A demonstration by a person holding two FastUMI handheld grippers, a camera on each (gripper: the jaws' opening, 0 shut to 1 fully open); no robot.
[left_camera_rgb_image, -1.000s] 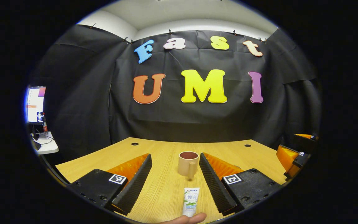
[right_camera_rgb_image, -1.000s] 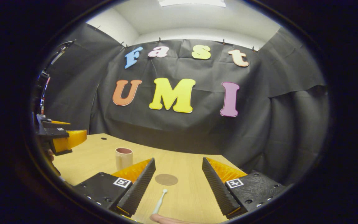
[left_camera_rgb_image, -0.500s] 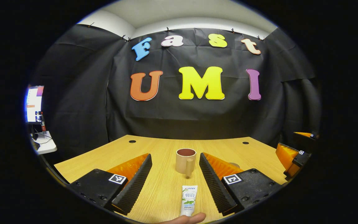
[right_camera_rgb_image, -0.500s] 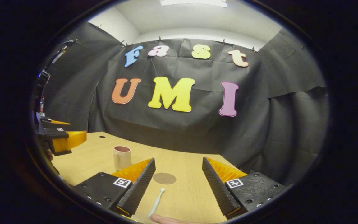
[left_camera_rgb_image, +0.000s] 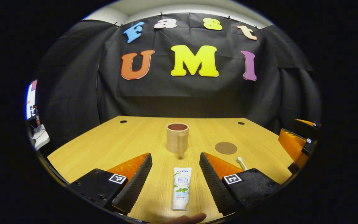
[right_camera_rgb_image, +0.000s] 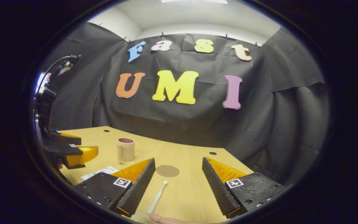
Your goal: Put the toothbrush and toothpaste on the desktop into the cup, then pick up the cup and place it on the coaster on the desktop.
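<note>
A: Where's the toothpaste (left_camera_rgb_image: 181,192)?

B: Flat on the counter (left_camera_rgb_image: 129,140), lengthwise between the two fingers of the left tool (left_camera_rgb_image: 175,180). The fingers stand wide apart, one on each side of the tube, neither touching it. A second ago less of the tube was in view and it sat lower in the left gripper view; now its whole length shows, so that tool has tipped down toward it.

A: And the toothbrush?

B: The toothbrush (right_camera_rgb_image: 157,198) also lies on the counter, slightly slanted, between the fingers of the right tool (right_camera_rgb_image: 178,186), which are spread just as wide. More of its handle shows than a second ago, so the right tool has shifted a little too.

A: So nothing's in the cup?

B: The cup (left_camera_rgb_image: 177,137) stands upright beyond the toothpaste, handle toward the left tool, and nothing sticks out of it. The coaster (left_camera_rgb_image: 226,147) lies bare, off to the cup's right, well apart from it.

A: How do the things look?

B: The tube is white with green print. The brush is slim, pale, with a small rounded head. The cup is beige with a darker inside.

A: Meaning for the job?

B: Both tools look lined up on their items, I'd judge, with neither gripped.
</note>
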